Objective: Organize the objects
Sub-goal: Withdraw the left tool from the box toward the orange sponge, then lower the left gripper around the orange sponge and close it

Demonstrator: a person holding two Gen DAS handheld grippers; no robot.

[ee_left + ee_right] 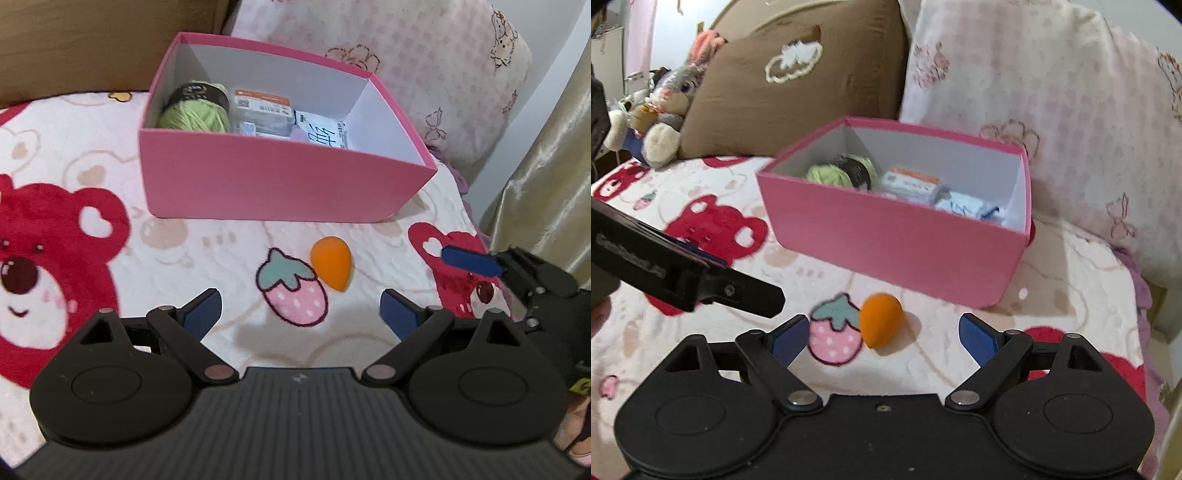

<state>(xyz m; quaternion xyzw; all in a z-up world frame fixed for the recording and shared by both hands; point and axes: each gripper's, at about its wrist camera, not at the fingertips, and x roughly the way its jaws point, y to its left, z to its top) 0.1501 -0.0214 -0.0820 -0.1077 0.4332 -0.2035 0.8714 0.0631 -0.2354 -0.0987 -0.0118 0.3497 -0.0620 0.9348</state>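
1. The blanket (pixel 207 254), printed with red bears and strawberries, spreads under everything I see; a brown cushion (pixel 798 81) stands at 11 o'clock in my right view and a pale pink patterned pillow (pixel 1052 92) at 1 o'clock, both behind the box.
2. The pink box (pixel 258 184) sits open-topped on the blanket at 12 o'clock from my left camera. Its far rim lies near the pillow; whether they touch I cannot tell.
3. Inside the box, a green yarn ball (pixel 195 110) with a dark band fills the left end, a white packet with an orange label (pixel 264 107) lies in the middle, and a white pack with dark print (pixel 323 134) lies to its right. The right end shows bare white floor.
4. The orange teardrop sponge (pixel 331 263) lies on the blanket in front of the box's near wall, apart from it, just beside a printed strawberry (pixel 293 288).
5. My left gripper (pixel 301 314) has its blue pads spread wide and holds nothing; the sponge is at 12 o'clock beyond them.
6. My right gripper (pixel 882 338) is likewise spread and unloaded, with the sponge (pixel 881 319) between its fingertips' line, slightly left.
7. Open blanket lies at 9 o'clock; the bed edge and gold curtain (pixel 546 166) close in at 3 o'clock.
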